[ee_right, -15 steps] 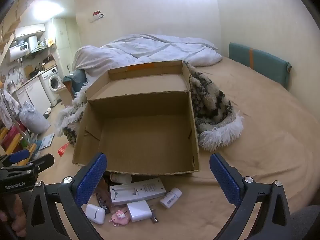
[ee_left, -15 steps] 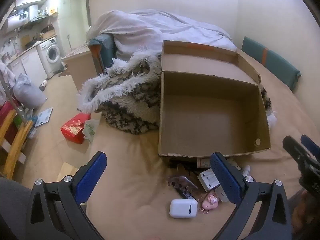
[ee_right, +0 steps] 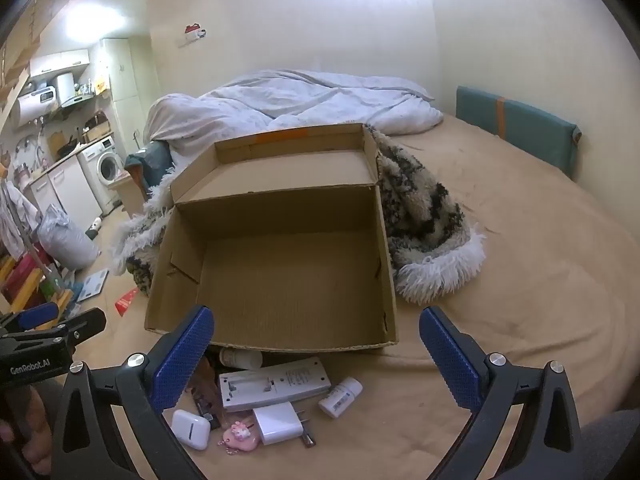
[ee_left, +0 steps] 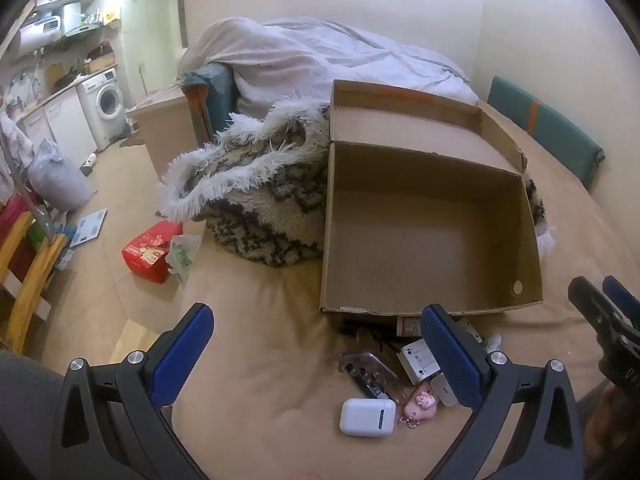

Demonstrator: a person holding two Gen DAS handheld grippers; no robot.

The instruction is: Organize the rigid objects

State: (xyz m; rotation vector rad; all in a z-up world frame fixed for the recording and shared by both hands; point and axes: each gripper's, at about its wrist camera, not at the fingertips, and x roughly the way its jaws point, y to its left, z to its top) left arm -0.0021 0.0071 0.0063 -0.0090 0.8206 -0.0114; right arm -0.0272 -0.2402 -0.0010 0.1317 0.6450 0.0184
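Note:
An open cardboard box (ee_left: 432, 292) (ee_right: 280, 340) lies on the tan bed with nothing inside. In front of it sits a small pile: a white earbud case (ee_left: 367, 417) (ee_right: 190, 429), a pink charm (ee_left: 420, 403) (ee_right: 239, 437), a white charger plug (ee_right: 278, 423), a white remote (ee_right: 276, 384), a small white bottle (ee_right: 340, 397) and a clear phone case (ee_left: 362, 366). My left gripper (ee_left: 316, 356) hovers open above the pile's left side. My right gripper (ee_right: 316, 356) hangs open over the pile and the box front. Nothing sits between either pair of fingers.
A shaggy black-and-white throw (ee_left: 264, 200) (ee_right: 424, 224) wraps behind the box. A rumpled white duvet (ee_right: 288, 104) covers the bed's far end, and a teal cushion (ee_right: 516, 128) leans on the right wall. Left of the bed, a red box (ee_left: 150, 250) lies on the floor.

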